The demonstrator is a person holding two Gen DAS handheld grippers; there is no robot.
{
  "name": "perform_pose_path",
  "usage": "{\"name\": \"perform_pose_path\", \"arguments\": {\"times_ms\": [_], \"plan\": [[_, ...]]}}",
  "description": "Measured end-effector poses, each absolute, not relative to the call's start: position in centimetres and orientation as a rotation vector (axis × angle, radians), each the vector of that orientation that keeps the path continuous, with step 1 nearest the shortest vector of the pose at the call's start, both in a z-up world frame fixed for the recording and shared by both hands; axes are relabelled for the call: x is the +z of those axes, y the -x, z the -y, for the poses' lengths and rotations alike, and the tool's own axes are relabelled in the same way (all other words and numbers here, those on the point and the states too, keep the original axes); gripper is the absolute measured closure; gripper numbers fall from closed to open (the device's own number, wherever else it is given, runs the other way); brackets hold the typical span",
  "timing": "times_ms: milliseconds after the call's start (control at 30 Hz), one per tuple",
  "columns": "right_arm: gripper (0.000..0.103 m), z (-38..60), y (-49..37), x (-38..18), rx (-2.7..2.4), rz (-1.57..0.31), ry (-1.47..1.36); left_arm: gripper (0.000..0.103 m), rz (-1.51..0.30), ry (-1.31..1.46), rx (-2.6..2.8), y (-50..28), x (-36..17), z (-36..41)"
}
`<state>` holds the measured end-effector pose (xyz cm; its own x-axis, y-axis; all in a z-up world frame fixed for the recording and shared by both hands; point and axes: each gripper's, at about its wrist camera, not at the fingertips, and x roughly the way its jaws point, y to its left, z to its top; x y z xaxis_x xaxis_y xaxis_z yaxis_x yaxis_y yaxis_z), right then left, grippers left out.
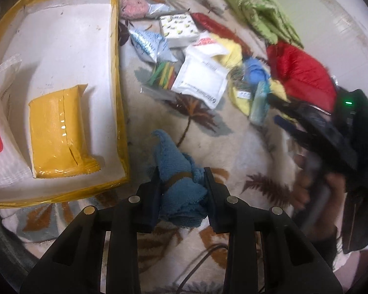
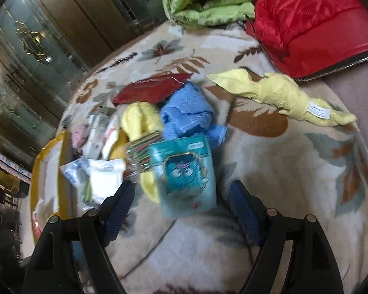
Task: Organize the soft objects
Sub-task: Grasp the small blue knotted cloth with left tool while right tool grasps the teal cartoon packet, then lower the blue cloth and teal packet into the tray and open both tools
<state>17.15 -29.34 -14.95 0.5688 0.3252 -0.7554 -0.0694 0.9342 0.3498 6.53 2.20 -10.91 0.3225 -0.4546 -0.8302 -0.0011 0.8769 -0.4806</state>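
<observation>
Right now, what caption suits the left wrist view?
Left hand-held gripper clamps a blue towel beside the yellow-trimmed bag on a leaf-patterned blanket.

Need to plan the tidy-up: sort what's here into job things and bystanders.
Job:
- blue towel, clamped in left gripper
- yellow-edged bag
- teal pack, ahead of open right gripper
- yellow cloth

Bystanders:
- floral blanket
- cabinet doors

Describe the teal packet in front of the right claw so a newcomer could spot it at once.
Start at the red quilted bag on the leaf-patterned blanket, then drop to the pile of small items. The teal packet lies at the pile's near edge, between the open right claw's fingers. Unlike its neighbours, it shows a cartoon face.
</observation>
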Motion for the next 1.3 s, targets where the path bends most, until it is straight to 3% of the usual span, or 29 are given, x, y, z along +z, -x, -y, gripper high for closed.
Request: {"name": "perform_pose_path", "arguments": {"times_ms": [200, 267, 333, 500, 967, 1300], "plan": [[0.023, 29.4, -17.9, -16.3, 0.259, -0.958, -0.337, 0.073, -1.196, 0.464, -0.345, -6.4, -10.2, -2.7], [0.031, 29.2, -17.5, -16.3, 0.248, -0.953, -0.320, 0.073, -1.194, 0.472, -0.345, -6.6, -10.1, -2.7], [0.046, 29.0, -17.3, -16.3, 0.256, -0.960, -0.316, 0.073, -1.191, 0.476, -0.348, -6.5, -10.1, -2.7], [0.052, 28.7, -16.9, -16.0, 0.251, -0.961, -0.290, 0.073, -1.185, 0.466, -0.352, -6.1, -9.7, -2.6], [0.054, 25.3, -11.8, -11.6, 0.372, -0.910, -0.274, 0.073, -1.114, 0.463, -0.343, -4.4, -6.7, -3.6], [0.054, 18.2, -8.9, -7.4, 0.531, -0.911, -0.242, 0.073, -1.015, 0.455, -0.298, -2.2, -2.6, -9.0]]}}
